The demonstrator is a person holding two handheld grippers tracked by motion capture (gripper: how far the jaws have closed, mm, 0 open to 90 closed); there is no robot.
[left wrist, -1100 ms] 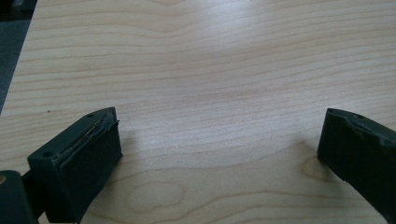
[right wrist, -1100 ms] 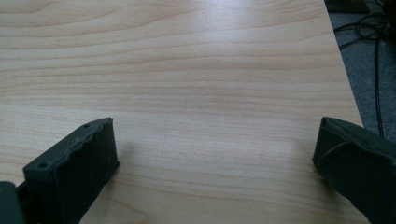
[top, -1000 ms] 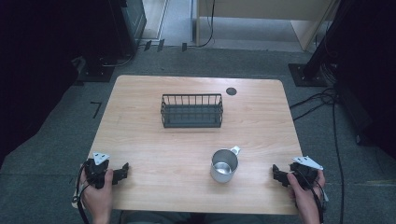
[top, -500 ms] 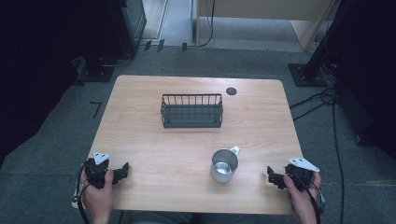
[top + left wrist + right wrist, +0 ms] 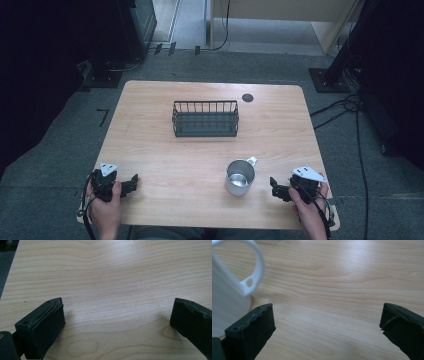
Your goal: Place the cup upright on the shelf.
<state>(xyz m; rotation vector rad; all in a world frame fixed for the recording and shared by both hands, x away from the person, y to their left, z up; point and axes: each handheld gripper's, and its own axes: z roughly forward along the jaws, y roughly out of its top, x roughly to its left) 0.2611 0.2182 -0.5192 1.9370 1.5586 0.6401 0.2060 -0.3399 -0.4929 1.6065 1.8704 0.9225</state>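
Observation:
A metal mug [image 5: 240,177] stands upright on the wooden table [image 5: 165,150], right of centre near the front, its handle [image 5: 251,161] pointing back right. My right gripper [image 5: 277,190] is held low just right of the mug, open, with bare wood between its jaws. In the right gripper view the mug [image 5: 227,302] and its handle [image 5: 253,272] sit at the left, beside the left jaw. My left gripper [image 5: 131,183] rests at the front left corner, open, nothing between its jaws; its own view has only bare table [image 5: 112,290] ahead.
A black wire basket [image 5: 205,118] stands empty at the table's middle back. A small dark round disc [image 5: 247,97] lies behind it to the right. Cables [image 5: 345,107] run over the floor to the right of the table.
My right gripper has moved left along the front edge, closer to the mug. The left gripper has barely shifted. The mug and basket have stayed put.

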